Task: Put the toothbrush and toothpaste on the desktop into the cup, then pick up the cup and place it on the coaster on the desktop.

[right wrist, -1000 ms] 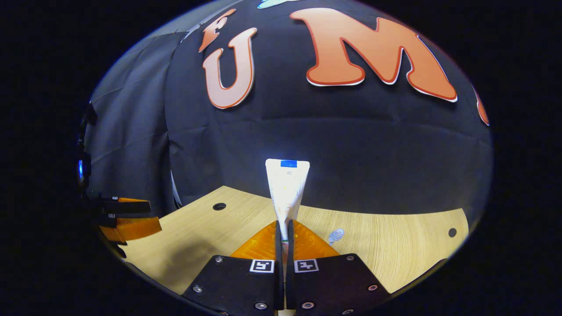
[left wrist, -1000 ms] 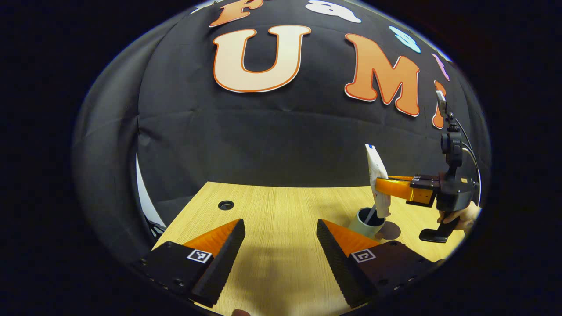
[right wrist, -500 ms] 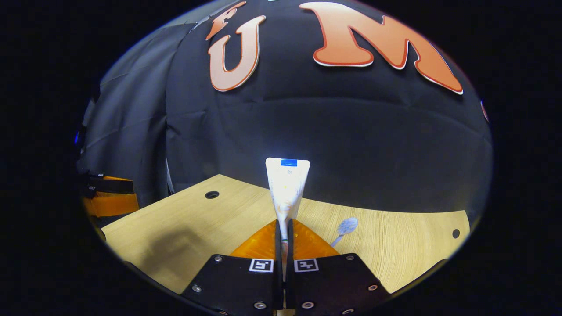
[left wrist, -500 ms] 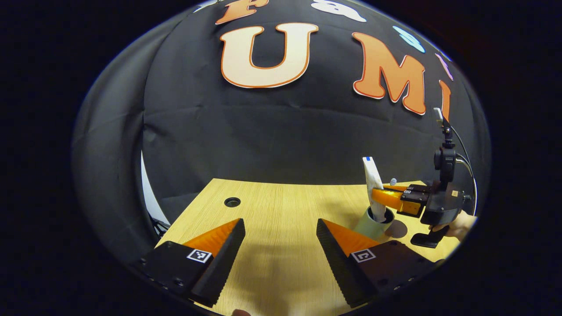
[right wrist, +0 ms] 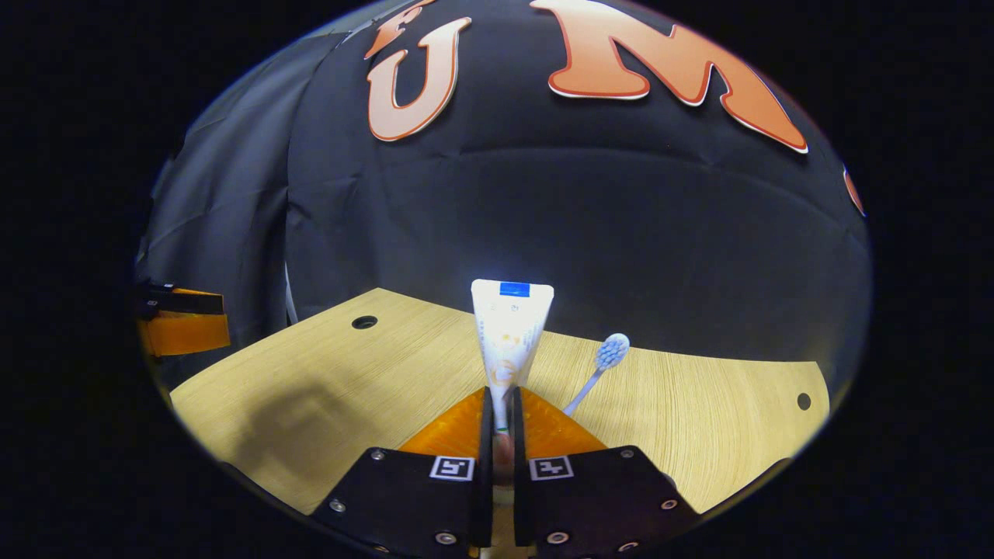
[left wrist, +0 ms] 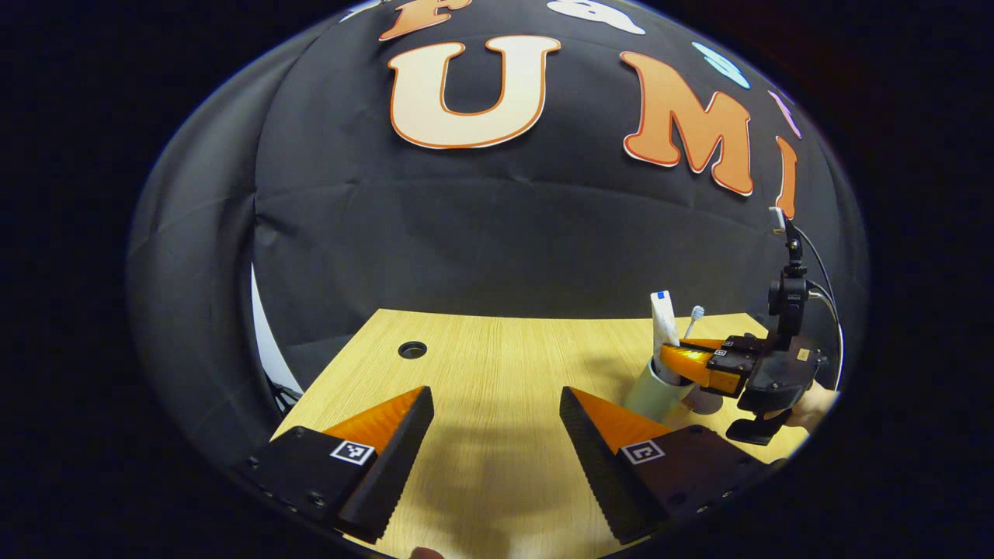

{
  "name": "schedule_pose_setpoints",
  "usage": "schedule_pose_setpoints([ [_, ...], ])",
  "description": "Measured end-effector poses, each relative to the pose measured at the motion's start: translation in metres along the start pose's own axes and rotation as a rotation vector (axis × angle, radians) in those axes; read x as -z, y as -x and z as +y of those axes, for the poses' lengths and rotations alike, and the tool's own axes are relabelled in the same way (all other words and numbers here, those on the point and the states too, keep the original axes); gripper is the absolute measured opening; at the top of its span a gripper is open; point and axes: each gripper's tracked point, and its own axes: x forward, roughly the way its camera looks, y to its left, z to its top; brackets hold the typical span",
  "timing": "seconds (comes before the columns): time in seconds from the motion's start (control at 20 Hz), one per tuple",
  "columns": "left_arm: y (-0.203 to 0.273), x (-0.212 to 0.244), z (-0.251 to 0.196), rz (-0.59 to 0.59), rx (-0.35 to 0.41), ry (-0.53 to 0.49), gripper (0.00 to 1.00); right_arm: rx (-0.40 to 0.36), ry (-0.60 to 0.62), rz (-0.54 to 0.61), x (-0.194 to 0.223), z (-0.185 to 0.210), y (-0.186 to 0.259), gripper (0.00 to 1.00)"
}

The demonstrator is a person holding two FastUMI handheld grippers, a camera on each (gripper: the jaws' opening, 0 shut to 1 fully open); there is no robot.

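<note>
Black cloth wall (left wrist: 481,233) behind, creased; light wood desktop (left wrist: 497,365) with round cable holes (left wrist: 411,349); soft shadows.

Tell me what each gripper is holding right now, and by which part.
The right gripper is shut on the toothpaste, pinching its lower part, its bottom end in the cup. The left gripper is open, holding nothing.

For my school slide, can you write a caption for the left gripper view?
Right gripper lowers white toothpaste tube into grey-green cup beside white toothbrush.
</note>
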Motion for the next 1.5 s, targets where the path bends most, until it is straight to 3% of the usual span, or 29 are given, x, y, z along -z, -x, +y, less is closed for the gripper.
schedule_pose_setpoints([
  [0.25,0.009,0.002,-0.01,-0.015,0.013,-0.004,0.99,0.007,0.008,0.014,-0.004,0.0,0.019,0.25],
  [0.4,0.013,0.002,-0.019,-0.02,0.029,-0.005,0.99,0.013,0.008,0.024,-0.001,0.001,0.04,0.48],
  [0.55,0.013,-0.002,-0.03,-0.028,0.049,-0.012,0.99,0.023,-0.029,0.021,0.0,-0.003,0.065,0.77],
  [0.65,0.014,-0.003,-0.041,-0.035,0.07,-0.018,0.99,0.046,-0.046,0.021,0.0,-0.012,0.083,0.91],
  [0.75,0.015,-0.005,-0.057,-0.036,0.093,-0.027,0.99,0.08,-0.057,0.011,-0.002,-0.026,0.103,0.98],
  [0.9,0.015,-0.008,-0.083,-0.04,0.131,-0.042,0.99,0.13,-0.074,-0.007,-0.005,-0.049,0.135,0.98],
  [0.95,0.014,-0.009,-0.094,-0.04,0.143,-0.046,0.99,0.148,-0.076,-0.013,-0.005,-0.058,0.145,0.93],
  [1.0,0.014,-0.01,-0.105,-0.037,0.157,-0.05,0.99,0.169,-0.077,-0.017,-0.006,-0.066,0.157,0.98],
  [1.5,0.003,0.015,-0.209,0.083,0.291,-0.145,0.99,0.317,-0.126,-0.008,0.023,-0.147,0.247,0.97],
])
